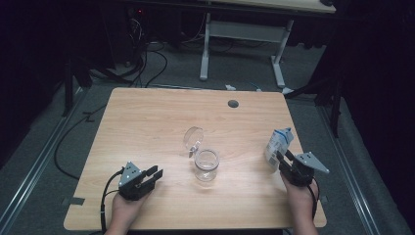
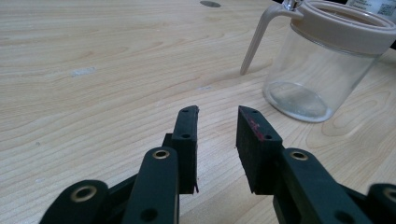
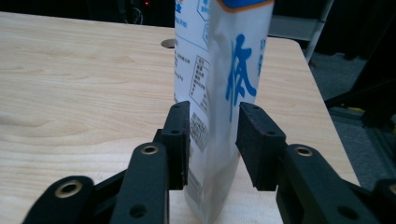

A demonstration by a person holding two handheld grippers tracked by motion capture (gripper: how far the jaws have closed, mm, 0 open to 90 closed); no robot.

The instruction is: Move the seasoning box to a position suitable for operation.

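White milk carton (image 3: 219, 93) stands upright between the right tool's (image 3: 212, 140) pads.

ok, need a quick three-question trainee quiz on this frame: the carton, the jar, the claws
1. True or false: the right claw has its pads on either side of the white carton with blue print.
2. What lies between the left claw's pads? A) the jar's lid B) nothing C) the carton
3. Fill in: the clear glass jar with the beige hinged lid stands with its lid ____.

Key: 1 true; 2 B; 3 open
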